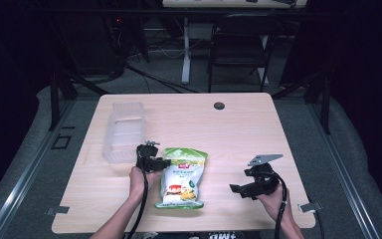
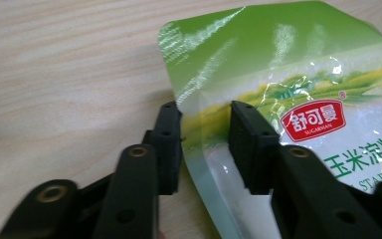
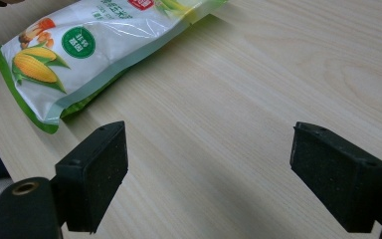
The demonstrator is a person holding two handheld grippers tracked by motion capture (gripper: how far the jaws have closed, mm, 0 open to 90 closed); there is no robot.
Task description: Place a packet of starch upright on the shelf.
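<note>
A green and white bag of corn starch (image 1: 181, 179) lies flat on the wooden table (image 1: 238, 129), its green top pointing away from the person. My left gripper (image 1: 161, 164) is at the bag's upper left edge. In the left gripper view the bag (image 2: 288, 74) has that side edge between the two black jaws of my left gripper (image 2: 204, 124). A gap shows between the pads and the bag is not visibly pinched. My right gripper (image 1: 236, 189) rests to the right of the bag, jaws wide apart. In the right gripper view my right gripper (image 3: 209, 164) has bare wood between its jaws, and the bag (image 3: 79, 55) lies beyond them.
A clear plastic container (image 1: 124, 132) stands on the table behind my left gripper. A round black grommet (image 1: 219, 105) sits near the table's far edge. A black chair (image 1: 238, 45) and a desk leg stand beyond the table.
</note>
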